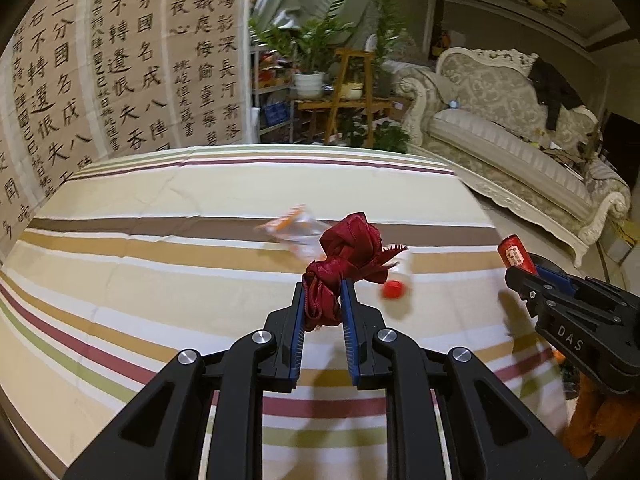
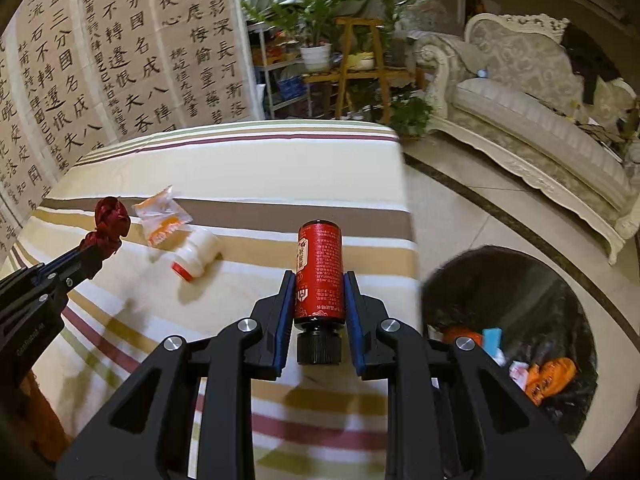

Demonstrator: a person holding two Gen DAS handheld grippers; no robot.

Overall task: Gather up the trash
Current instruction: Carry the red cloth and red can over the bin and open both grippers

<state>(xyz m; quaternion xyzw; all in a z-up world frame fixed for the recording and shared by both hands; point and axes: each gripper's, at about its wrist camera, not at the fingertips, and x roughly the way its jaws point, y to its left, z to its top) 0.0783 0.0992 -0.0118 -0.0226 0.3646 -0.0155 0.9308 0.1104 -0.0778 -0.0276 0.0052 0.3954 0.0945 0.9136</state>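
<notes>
My left gripper is shut on a knotted dark red ribbon and holds it above the striped tablecloth. It also shows at the left of the right wrist view, with the ribbon. My right gripper is shut on a red bottle with a black cap, held above the table's right side; it shows in the left wrist view with the bottle. On the cloth lie a clear and orange plastic wrapper and a white bottle with a red cap.
A black-lined trash bin holding several pieces of trash stands on the floor right of the table. An ornate sofa is at the far right. Plants on wooden stands and a calligraphy wall are behind the table.
</notes>
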